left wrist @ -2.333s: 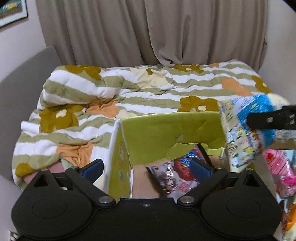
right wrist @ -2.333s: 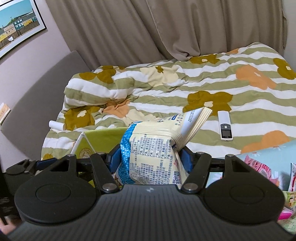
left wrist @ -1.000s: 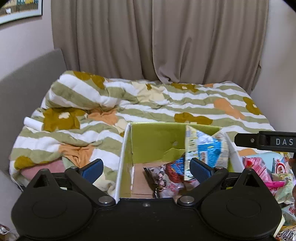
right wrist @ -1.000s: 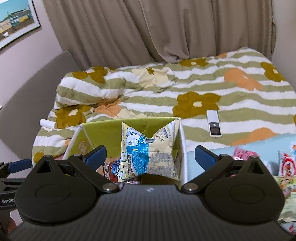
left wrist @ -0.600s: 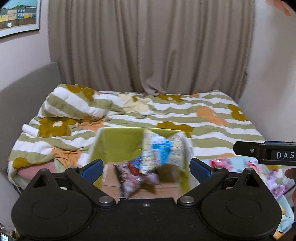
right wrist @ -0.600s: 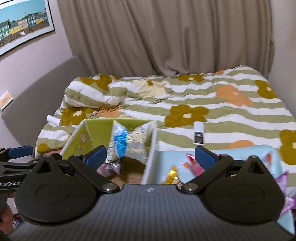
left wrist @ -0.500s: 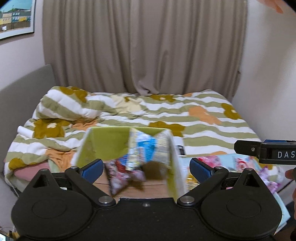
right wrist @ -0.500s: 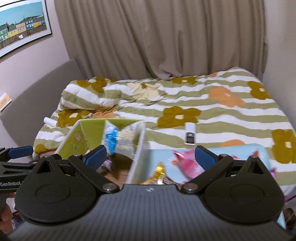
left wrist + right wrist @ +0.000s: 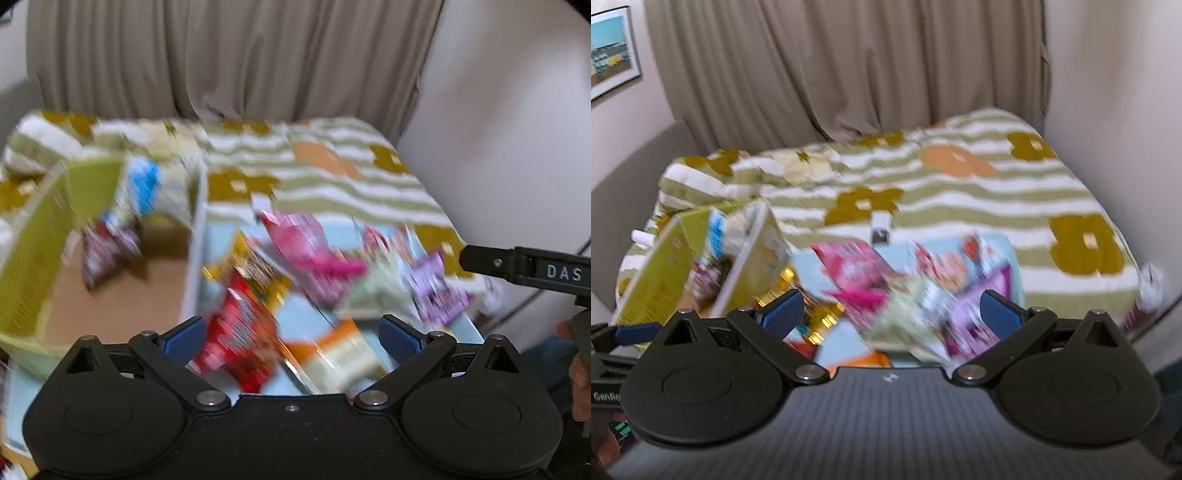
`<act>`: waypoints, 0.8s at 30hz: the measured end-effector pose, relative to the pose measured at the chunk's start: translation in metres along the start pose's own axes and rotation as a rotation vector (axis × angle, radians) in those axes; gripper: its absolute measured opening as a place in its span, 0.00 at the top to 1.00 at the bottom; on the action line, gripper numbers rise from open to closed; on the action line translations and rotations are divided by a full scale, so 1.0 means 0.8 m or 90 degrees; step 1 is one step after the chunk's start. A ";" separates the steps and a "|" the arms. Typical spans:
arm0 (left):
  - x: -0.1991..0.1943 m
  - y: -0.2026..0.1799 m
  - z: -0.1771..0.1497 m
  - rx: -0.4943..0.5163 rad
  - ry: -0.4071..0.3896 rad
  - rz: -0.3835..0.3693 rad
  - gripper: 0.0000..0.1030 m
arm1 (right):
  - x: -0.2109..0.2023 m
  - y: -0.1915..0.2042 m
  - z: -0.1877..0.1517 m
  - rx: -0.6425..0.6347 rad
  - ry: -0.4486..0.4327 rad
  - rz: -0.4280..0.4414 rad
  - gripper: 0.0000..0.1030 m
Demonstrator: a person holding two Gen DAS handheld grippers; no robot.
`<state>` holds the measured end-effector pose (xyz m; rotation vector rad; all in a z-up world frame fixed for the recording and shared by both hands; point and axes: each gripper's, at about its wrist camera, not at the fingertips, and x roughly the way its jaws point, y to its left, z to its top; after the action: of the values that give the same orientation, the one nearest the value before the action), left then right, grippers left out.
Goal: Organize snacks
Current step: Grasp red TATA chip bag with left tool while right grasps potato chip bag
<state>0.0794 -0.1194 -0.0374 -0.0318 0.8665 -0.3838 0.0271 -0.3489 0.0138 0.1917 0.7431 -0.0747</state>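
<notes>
A green cardboard box stands at the left of both views, also in the right wrist view. A blue-and-white snack bag leans inside it beside a dark packet. Several loose snack packets lie on a light blue tray to the box's right: a red one, a pink one, a purple one and an orange-white one. My left gripper is open above the red packet. My right gripper is open and empty above the pink packet and the purple packet. Both views are blurred.
The tray and box rest on a bed with a green-striped flowered duvet. A remote control lies on the duvet behind the tray. Beige curtains hang behind, a wall stands at the right.
My right gripper let go of the blue-and-white bag, which now stands in the box. Both grippers have swung right, from over the box to over the loose packets.
</notes>
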 end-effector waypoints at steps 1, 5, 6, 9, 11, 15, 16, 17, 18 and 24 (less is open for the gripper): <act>0.006 -0.004 -0.007 -0.003 0.012 -0.007 0.02 | 0.004 -0.011 -0.007 0.006 0.009 -0.003 0.00; 0.036 -0.030 -0.036 -0.015 0.064 -0.036 0.02 | 0.029 -0.044 -0.032 0.024 0.049 -0.014 0.00; 0.042 -0.034 -0.041 -0.018 0.074 -0.041 0.02 | 0.036 -0.052 -0.038 0.030 0.058 -0.014 0.00; 0.062 -0.046 -0.055 -0.031 0.109 -0.061 0.02 | 0.051 -0.070 -0.050 0.047 0.082 -0.011 0.00; 0.073 -0.051 -0.061 -0.036 0.126 -0.075 0.02 | 0.060 -0.076 -0.054 0.053 0.094 -0.007 0.00; 0.101 -0.063 -0.071 -0.041 0.170 -0.088 0.02 | 0.080 -0.087 -0.058 0.064 0.126 0.003 0.00; 0.107 -0.062 -0.073 -0.046 0.180 -0.093 0.02 | 0.084 -0.089 -0.060 0.069 0.137 0.007 0.00; 0.113 -0.062 -0.076 -0.053 0.190 -0.098 0.02 | 0.090 -0.093 -0.062 0.074 0.147 0.011 0.00; 0.118 -0.062 -0.078 -0.059 0.200 -0.101 0.02 | 0.095 -0.095 -0.063 0.079 0.157 0.014 0.00; 0.151 -0.055 -0.088 -0.108 0.246 -0.140 0.02 | 0.125 -0.102 -0.072 0.106 0.214 0.018 0.00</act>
<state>0.0831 -0.1930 -0.1646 -0.2175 1.2817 -0.5317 0.0512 -0.4175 -0.1078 0.3800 1.0692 -0.0786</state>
